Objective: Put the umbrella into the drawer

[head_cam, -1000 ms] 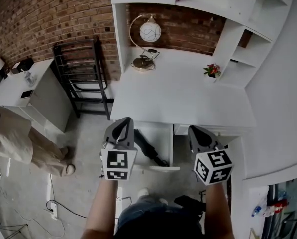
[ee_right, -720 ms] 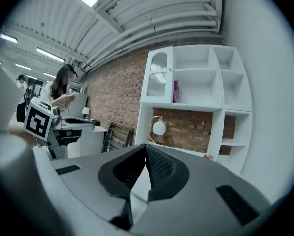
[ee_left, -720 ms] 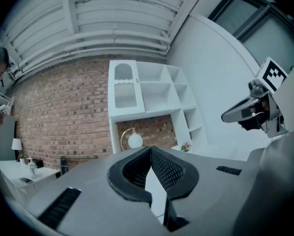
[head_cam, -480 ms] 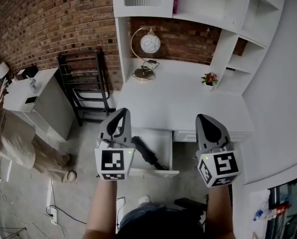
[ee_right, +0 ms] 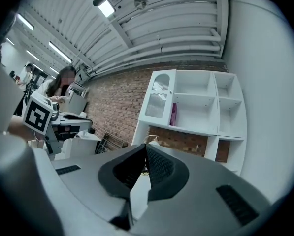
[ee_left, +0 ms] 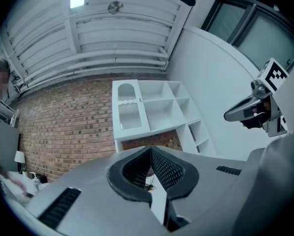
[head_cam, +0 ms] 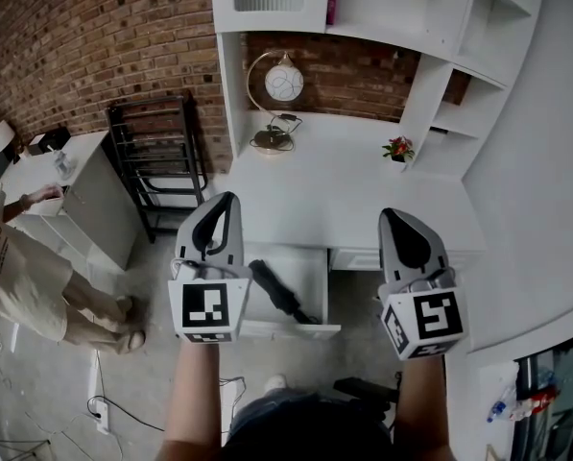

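Note:
A folded black umbrella (head_cam: 275, 292) lies slantwise inside the open white drawer (head_cam: 288, 330) under the desk's left half. Both grippers are held up over the desk's front edge, apart from the umbrella. My left gripper (head_cam: 227, 199) is over the drawer's left side, its jaws together with nothing between them; the left gripper view shows its tips (ee_left: 150, 149) meeting, aimed at the shelves. My right gripper (head_cam: 394, 216) hangs right of the drawer, also shut and empty, its tips (ee_right: 146, 146) touching in the right gripper view.
The white desk (head_cam: 348, 195) carries a round lamp (head_cam: 275, 102) and a small flower pot (head_cam: 397, 149), with white shelves (head_cam: 440, 27) above. A black rack (head_cam: 161, 152), a white cabinet (head_cam: 89, 185) and a person (head_cam: 22, 281) are to the left.
Both grippers have risen toward the camera and spread slightly apart, staying shut. The umbrella stays in the drawer. The person at the left has shifted.

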